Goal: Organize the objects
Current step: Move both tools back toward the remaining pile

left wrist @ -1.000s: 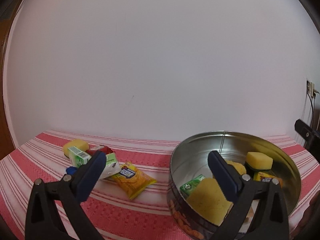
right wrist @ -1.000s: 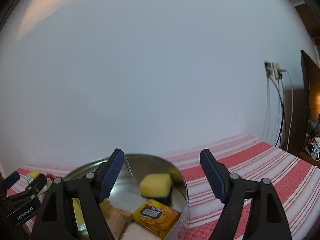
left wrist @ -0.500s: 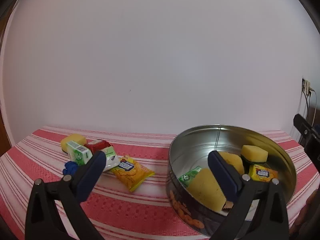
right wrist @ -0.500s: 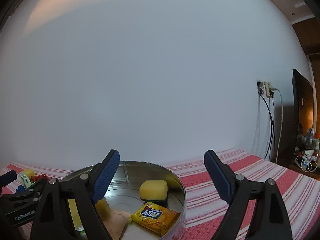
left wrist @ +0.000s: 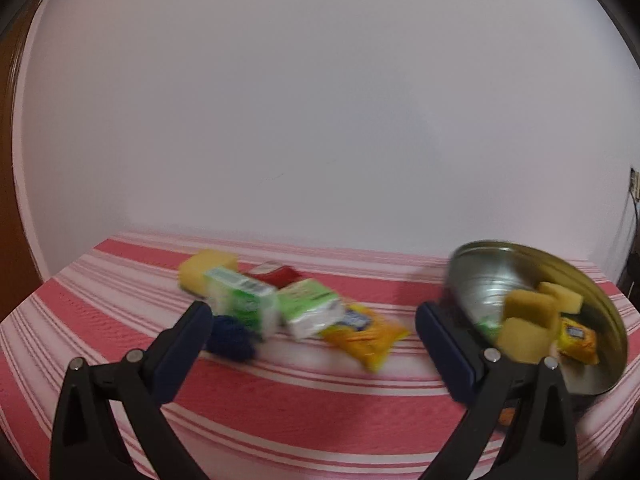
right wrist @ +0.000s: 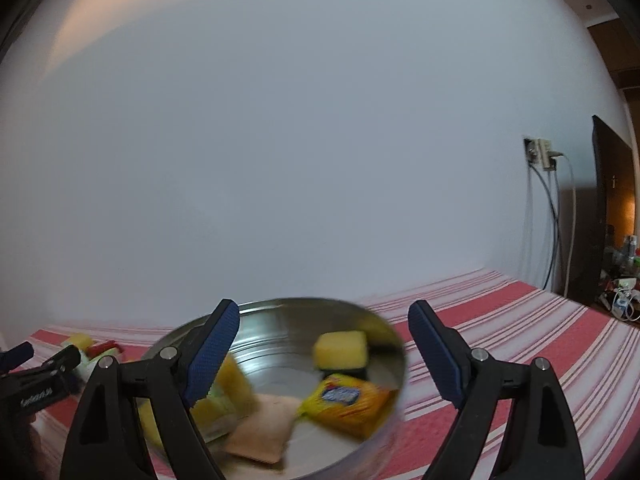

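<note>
left gripper [left wrist: 308,316]: fingers wide apart, nothing between them; aimed over the loose pile on the striped cloth. view is motion-blurred.
right gripper [right wrist: 320,344]: fingers wide, jaws have just been opening, nothing gripped; the tin shows in the gap behind them.
surface [left wrist: 280,400]: covered by a red-and-white striped cloth, set against a plain pale wall.
tin [right wrist: 280,320]: round metal, open top, right of the pile in the left wrist view.
tin contents: yellow sponge [right wrist: 340,349] at the far side; yellow snack packet [right wrist: 348,402] just in front of it; pale pink pouch [right wrist: 264,428] flat on the bottom; more yellow sponges at the left wall, blurred.
loose pile: yellow sponge block [left wrist: 208,270] at the back; green-and-white carton [left wrist: 240,300] in front of it; second green-and-white pack [left wrist: 310,308] beside that; red item [left wrist: 278,274] behind, mostly hidden; blue object [left wrist: 232,338] nearest the left finger, kind unclear; orange snack packet [left wrist: 364,334] at the right end, apart from the tin.
wall socket [right wrist: 540,154]: on the wall to the right, cables hanging down.
</note>
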A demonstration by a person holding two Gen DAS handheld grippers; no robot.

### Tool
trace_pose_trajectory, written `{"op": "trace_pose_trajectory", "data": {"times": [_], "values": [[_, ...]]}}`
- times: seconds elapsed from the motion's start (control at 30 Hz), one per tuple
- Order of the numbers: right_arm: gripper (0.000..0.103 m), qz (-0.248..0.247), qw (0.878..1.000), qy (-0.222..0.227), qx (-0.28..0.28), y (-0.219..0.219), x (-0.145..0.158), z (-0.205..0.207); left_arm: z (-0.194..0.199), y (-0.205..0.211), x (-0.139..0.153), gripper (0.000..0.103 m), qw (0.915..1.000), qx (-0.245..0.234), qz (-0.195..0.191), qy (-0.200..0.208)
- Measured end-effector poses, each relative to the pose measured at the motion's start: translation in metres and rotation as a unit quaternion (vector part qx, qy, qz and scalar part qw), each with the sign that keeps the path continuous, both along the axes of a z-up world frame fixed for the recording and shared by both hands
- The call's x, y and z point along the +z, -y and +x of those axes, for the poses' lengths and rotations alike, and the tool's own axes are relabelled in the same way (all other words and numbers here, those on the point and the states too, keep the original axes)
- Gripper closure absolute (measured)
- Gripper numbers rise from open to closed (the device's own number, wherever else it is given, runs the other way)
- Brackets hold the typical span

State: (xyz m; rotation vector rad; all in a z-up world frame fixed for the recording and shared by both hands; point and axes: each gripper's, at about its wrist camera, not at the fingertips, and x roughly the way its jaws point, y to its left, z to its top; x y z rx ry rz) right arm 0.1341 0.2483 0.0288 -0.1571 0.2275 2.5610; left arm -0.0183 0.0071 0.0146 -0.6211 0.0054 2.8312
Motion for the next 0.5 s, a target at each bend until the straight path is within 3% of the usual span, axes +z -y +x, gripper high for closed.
{"op": "trace_pose_trajectory", "data": {"times": [0.27, 0.5], "values": [[0.015, -0.008, 0.999, 0.007, 0.050, 0.046, -0.004, -0.022, -0.032, 0.053, -0.009, 0.000, 0.9989, 0.023, 0.000, 0.041], [0.015, -0.003, 0.993, 0.031, 0.116, 0.088, -0.008, -0.055, -0.060, 0.080, -0.025, 0.000, 0.9923, 0.035, 0.021, 0.117]]}}
